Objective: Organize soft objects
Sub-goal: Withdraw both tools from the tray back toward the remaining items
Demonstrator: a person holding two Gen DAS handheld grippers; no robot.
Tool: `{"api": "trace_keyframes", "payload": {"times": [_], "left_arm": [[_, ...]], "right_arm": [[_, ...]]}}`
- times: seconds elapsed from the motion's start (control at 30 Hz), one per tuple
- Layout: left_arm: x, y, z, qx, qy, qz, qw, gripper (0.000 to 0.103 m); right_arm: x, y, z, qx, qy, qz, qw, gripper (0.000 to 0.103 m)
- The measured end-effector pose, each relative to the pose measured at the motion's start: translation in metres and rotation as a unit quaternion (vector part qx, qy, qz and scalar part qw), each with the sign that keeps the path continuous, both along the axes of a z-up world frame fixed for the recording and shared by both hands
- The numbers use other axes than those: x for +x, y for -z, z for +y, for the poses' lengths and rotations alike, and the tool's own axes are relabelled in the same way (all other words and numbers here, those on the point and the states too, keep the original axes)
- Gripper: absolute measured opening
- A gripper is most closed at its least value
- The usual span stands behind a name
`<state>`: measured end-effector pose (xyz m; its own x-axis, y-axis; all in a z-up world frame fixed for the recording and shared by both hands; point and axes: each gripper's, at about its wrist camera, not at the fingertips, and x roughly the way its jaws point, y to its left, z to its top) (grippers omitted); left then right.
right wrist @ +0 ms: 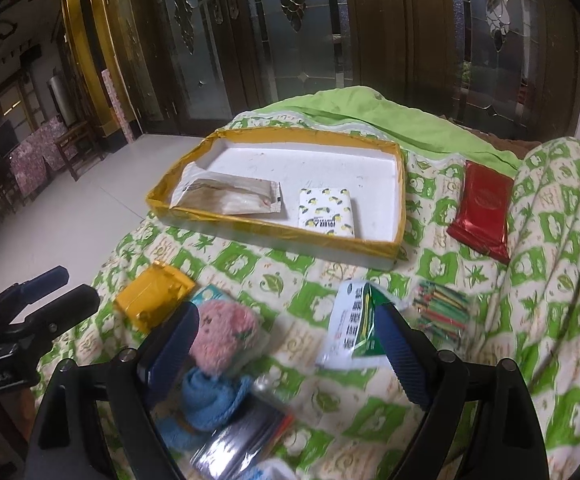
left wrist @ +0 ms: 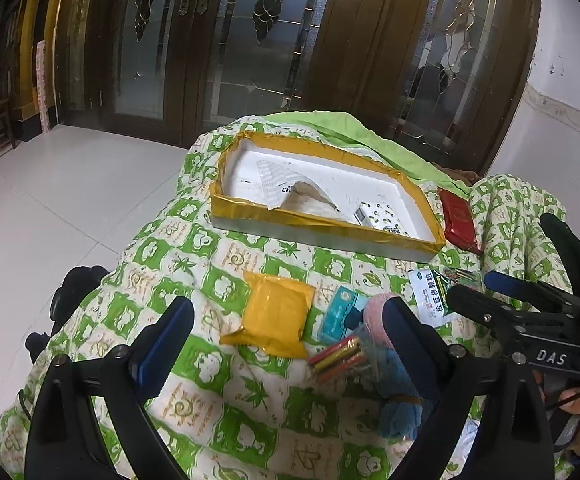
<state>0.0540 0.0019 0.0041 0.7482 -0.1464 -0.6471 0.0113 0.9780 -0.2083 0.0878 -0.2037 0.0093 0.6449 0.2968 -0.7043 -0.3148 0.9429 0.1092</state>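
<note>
While both grippers hover over the green-and-white quilt (right wrist: 249,268), the yellow-taped tray (right wrist: 273,240) serves as the landmark at the far middle of the bedding. Inside the tray lie a beige packet (right wrist: 229,198) toward its left end and a white tissue pack with yellow spots (right wrist: 325,213) nearer its right. Just outside the tray's right end rests a red packet (right wrist: 482,210). In front of the tray, toward its left corner, sits a yellow pouch (left wrist: 269,318), with a teal packet (left wrist: 340,312) just beside it. Nearer than these lies a pink and blue plush toy (right wrist: 217,360), and a white-and-green sachet (right wrist: 350,328) and a bag of coloured sticks (right wrist: 444,312) lie in front of the tray's right half. The left gripper (left wrist: 285,344) stands wide apart with nothing between its fingers. The right gripper (right wrist: 290,356) is also spread wide, gripping nothing, above the toy and sachet.
</note>
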Motion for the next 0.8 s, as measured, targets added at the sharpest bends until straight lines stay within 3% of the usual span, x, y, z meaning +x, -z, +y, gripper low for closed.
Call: {"api": "trace_keyframes", "payload": {"times": [0.8], "left_arm": [[-0.022,0.009,0.002,0.021,-0.005,0.011,0.9997,0.095]], "right_arm": [[-0.055,0.017,-0.012,0.022,-0.02,0.036,0.999,0.092]]}}
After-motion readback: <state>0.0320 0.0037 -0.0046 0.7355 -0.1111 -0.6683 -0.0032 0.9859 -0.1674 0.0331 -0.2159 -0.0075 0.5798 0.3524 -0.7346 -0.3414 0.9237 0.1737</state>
